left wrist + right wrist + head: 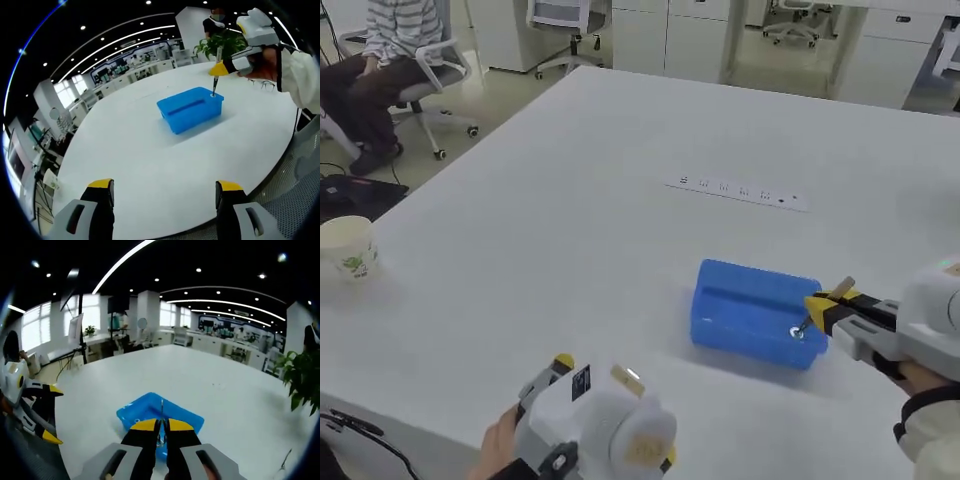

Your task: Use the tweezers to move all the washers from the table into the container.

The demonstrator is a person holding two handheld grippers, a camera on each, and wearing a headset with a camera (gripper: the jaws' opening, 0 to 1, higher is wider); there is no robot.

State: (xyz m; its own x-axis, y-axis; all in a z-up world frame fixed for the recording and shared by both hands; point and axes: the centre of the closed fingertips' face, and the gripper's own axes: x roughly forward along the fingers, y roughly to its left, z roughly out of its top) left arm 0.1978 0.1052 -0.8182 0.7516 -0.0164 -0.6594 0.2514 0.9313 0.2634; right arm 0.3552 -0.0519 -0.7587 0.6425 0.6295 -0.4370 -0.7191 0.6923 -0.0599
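Observation:
A blue container sits on the white table. My right gripper is shut on the tweezers, whose tip rests over the container's near right corner with a small silvery washer at it. From the right gripper view, the shut jaws of the right gripper hold the tweezers above the container. My left gripper is open and holds nothing, well short of the container. It sits at the table's near edge.
A paper cup stands at the table's left edge. A white power strip lies behind the container. A seated person and office chairs are beyond the far left corner. A plant stands to the right.

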